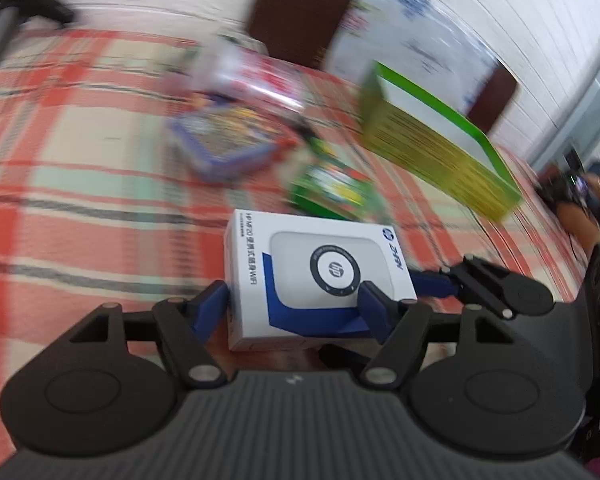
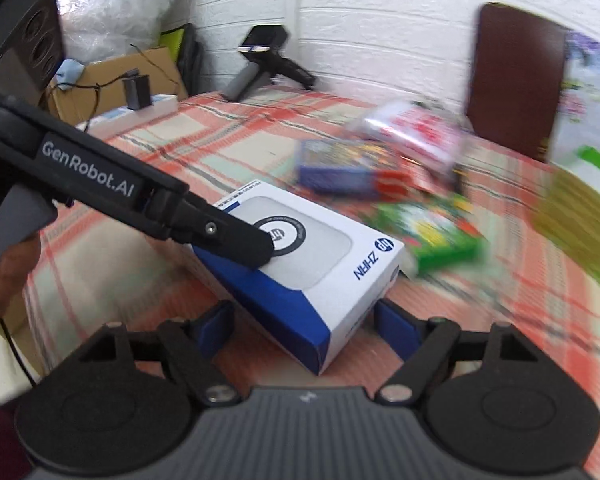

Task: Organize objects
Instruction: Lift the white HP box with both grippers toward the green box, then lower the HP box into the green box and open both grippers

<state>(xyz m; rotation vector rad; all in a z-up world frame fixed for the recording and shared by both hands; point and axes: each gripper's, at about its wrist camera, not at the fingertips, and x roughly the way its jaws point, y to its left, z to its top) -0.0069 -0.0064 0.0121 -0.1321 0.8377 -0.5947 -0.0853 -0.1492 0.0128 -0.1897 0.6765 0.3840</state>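
A white and blue HP box (image 1: pixel 320 280) is the one sharp thing over the blurred plaid tablecloth (image 1: pixel 80 168). My left gripper (image 1: pixel 294 310) is shut on its near end, one blue pad on each long side. The right gripper's blue finger (image 1: pixel 432 284) meets the box's right edge. In the right wrist view the same box (image 2: pixel 324 268) lies cornerwise between the fingers of my right gripper (image 2: pixel 304 316), whose pads rest against its blue side and its end face. A black finger (image 2: pixel 236 236) of the left gripper reaches in over the box top.
Behind the box lie a green packet (image 1: pixel 332 192), a purple-edged box (image 1: pixel 224 144) and a clear red-printed pack (image 1: pixel 260 76). A green-rimmed yellow bin (image 1: pixel 432 148) stands at the right. A brown chair back (image 2: pixel 516 80) and cardboard boxes (image 2: pixel 112 76) border the table.
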